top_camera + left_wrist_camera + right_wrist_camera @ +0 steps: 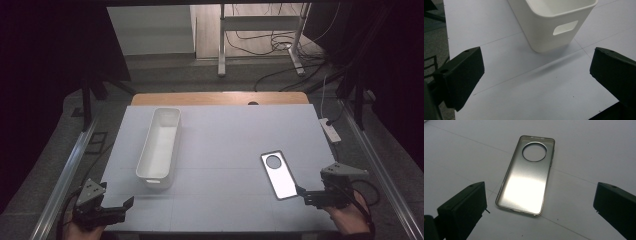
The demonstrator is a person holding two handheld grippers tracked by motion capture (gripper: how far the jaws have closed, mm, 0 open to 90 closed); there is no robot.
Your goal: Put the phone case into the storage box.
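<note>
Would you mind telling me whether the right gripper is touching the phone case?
Apart. In the right gripper view, the right gripper has its jaws spread wide, with bare table between each of them and the phone case.

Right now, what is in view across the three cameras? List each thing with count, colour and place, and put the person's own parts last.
phone case: one, clear with a round camera cutout, lying flat on the table's right side, just ahead of the right gripper
bin: one, white, long and empty, left of centre, handle slot facing the left gripper
table: one, white top with a wooden strip at the far edge
power strip: one, white, off the table's right edge
metal stand: one, grey, on the floor beyond the table, cables around it
left gripper: one, black, near left corner, jaws open
right gripper: one, black, near right, jaws open
</note>
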